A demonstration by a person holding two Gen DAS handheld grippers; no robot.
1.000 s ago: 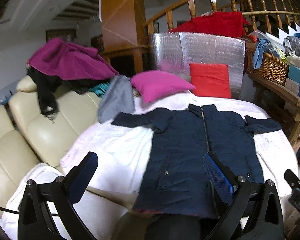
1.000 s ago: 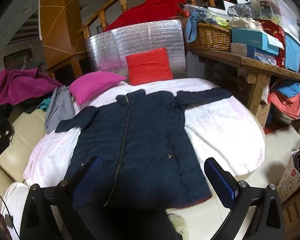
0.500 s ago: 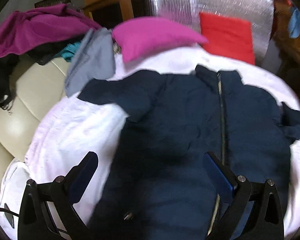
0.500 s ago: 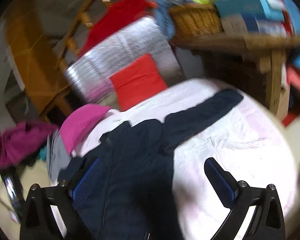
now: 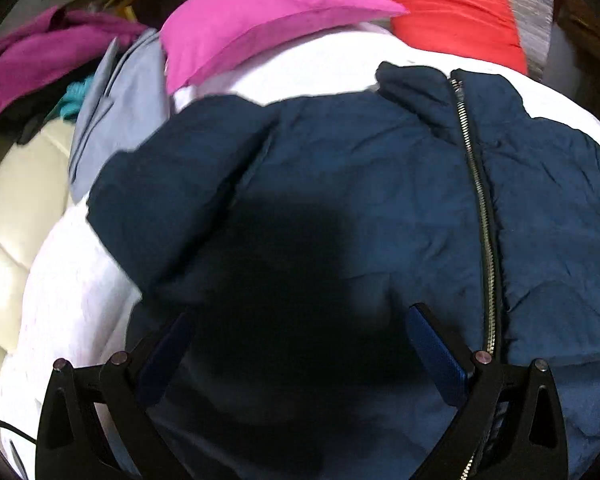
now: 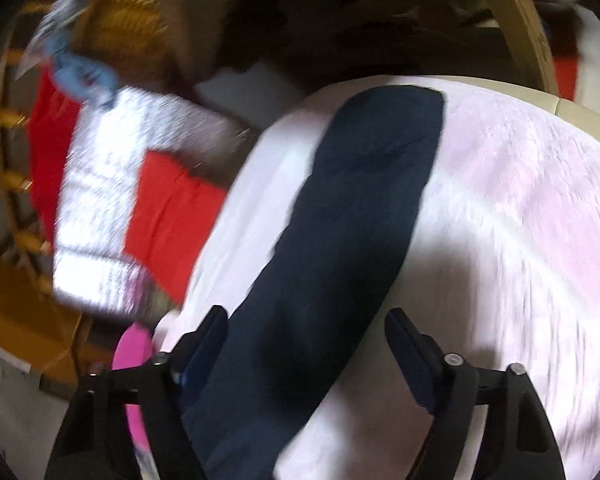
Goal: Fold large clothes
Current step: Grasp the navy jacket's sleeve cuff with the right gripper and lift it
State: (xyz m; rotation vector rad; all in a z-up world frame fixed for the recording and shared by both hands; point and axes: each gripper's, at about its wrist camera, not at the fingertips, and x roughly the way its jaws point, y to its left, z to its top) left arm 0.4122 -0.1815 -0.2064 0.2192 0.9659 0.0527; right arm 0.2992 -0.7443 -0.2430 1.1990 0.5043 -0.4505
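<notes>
A navy zip-up coat (image 5: 380,200) lies flat, front up, on a pale pink blanket (image 5: 68,304). My left gripper (image 5: 300,344) is open and hovers close over the coat's left chest, near the folded-in left sleeve (image 5: 172,184). My right gripper (image 6: 308,344) is open, with the coat's right sleeve (image 6: 364,208) running between its fingers and stretching away toward the blanket's (image 6: 520,220) edge. Whether either gripper touches the cloth cannot be told. The right wrist view is blurred.
A pink pillow (image 5: 260,12), a red cushion (image 5: 456,12) and a grey garment (image 5: 116,108) lie beyond the collar. A cream sofa (image 5: 16,184) with purple clothes (image 5: 40,52) is at left. A silver mat (image 6: 100,208), a wicker basket (image 6: 132,28) and a wooden railing (image 6: 4,120) show in the right wrist view.
Both grippers have dropped and moved forward over the coat. The left closed in on the chest and shoulder. The right swung over to the right sleeve. Both stayed open.
</notes>
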